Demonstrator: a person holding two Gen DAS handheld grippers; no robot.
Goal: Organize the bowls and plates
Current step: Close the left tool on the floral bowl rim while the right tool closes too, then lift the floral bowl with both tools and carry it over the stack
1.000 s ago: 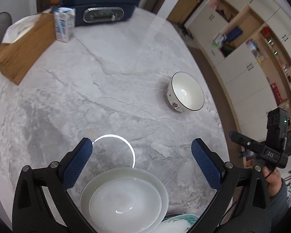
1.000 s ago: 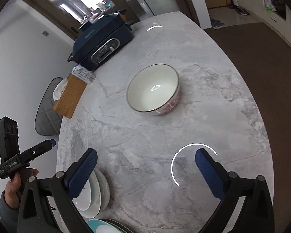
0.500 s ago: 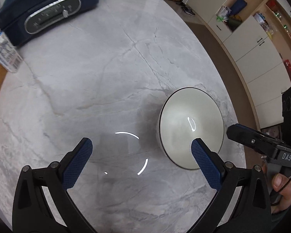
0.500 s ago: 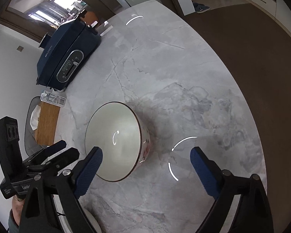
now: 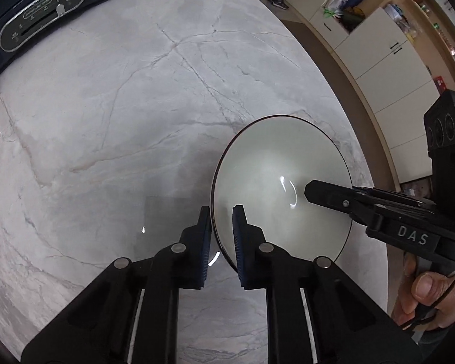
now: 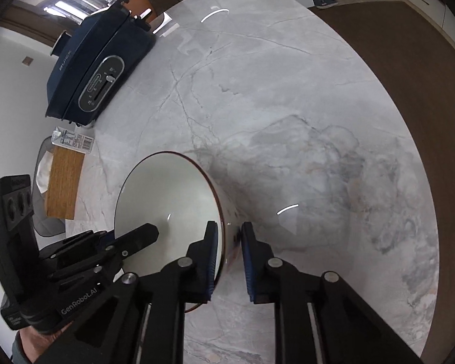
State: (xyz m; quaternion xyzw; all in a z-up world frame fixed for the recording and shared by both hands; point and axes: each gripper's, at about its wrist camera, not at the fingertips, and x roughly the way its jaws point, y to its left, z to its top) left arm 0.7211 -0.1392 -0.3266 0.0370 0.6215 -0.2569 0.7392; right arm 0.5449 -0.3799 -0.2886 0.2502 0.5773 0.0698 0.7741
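Both grippers have just closed from wide open onto the white bowl (image 5: 276, 182): the left gripper (image 5: 221, 215) now pinches its near-left rim, the right gripper (image 6: 230, 232) its opposite wall. The bowl sits near the marble table's (image 5: 106, 106) edge. Beyond, the blue appliance (image 6: 97, 69) looms nearer.

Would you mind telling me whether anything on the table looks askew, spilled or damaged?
Nothing stands out. The bowl sits upright on the marble table, empty and unchipped where visible, with both grippers clamped on opposite sides of its rim.
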